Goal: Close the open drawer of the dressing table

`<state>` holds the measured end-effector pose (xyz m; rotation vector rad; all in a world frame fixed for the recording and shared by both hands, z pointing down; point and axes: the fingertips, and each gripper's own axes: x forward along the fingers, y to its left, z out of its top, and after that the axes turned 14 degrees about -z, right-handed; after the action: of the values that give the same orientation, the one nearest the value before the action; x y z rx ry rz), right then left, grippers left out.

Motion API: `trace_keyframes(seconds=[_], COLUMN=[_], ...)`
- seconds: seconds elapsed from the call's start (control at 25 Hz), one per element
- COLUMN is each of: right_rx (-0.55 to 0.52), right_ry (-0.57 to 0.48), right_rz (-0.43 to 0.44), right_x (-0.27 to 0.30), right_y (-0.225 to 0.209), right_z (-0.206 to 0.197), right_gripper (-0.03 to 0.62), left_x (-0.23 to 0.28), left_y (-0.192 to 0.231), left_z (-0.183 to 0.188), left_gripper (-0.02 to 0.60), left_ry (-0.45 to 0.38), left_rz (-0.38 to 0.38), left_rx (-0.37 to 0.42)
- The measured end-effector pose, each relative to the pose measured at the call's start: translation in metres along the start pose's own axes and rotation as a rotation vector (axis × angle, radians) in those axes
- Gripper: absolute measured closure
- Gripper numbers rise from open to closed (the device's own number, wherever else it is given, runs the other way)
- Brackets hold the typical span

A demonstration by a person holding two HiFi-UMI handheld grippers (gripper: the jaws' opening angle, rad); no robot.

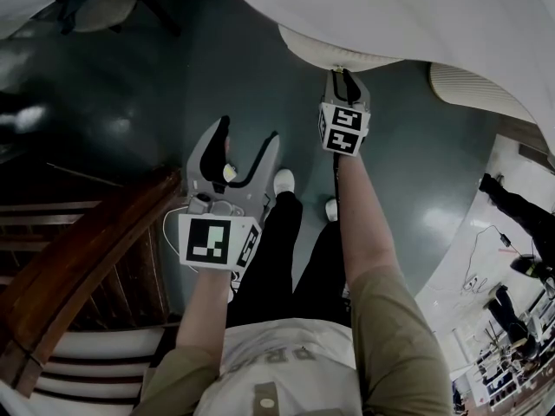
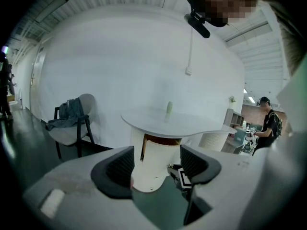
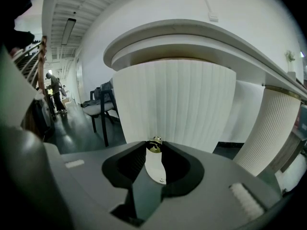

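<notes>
The dressing table (image 1: 434, 16) is white with a curved top. Its rounded, ribbed drawer front (image 3: 177, 104) stands a little out from the body, with a brown gap (image 2: 163, 139) showing under the top. My right gripper (image 3: 154, 148) is shut on the drawer's small brass knob (image 3: 154, 144); in the head view, the right gripper (image 1: 345, 81) reaches up to the drawer (image 1: 334, 55). My left gripper (image 1: 247, 150) hangs back over the dark floor, open and holding nothing. From the left gripper view, the drawer (image 2: 148, 169) shows between the left gripper's spread jaws, far off.
A small bottle (image 2: 169, 108) stands on the tabletop (image 2: 192, 126). A chair with clothes on it (image 2: 72, 121) is to the left. A wooden stair rail (image 1: 78, 250) runs at my left. A ribbed pedestal (image 3: 268, 128) stands to the right. People (image 2: 266, 126) are in the background.
</notes>
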<state>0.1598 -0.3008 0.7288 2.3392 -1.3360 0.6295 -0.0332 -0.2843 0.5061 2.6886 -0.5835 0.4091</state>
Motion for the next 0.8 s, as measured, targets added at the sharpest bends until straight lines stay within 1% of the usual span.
trace_keyframes(seconds=[0.52, 0.8], right_rx=[-0.033, -0.041], right_ry=[-0.022, -0.029], right_rz=[0.012, 0.0], right_x=[0.017, 0.028], right_y=[-0.002, -0.004], right_z=[0.011, 0.02], right_gripper=[0.489, 0.489], left_x=[-0.003, -0.007], left_y=[0.007, 0.01], left_z=[-0.01, -0.015], left_gripper=[0.266, 0.267], left_ry=[0.016, 0.022], left_rz=[0.009, 0.01], left_rx=[-0.004, -0.008])
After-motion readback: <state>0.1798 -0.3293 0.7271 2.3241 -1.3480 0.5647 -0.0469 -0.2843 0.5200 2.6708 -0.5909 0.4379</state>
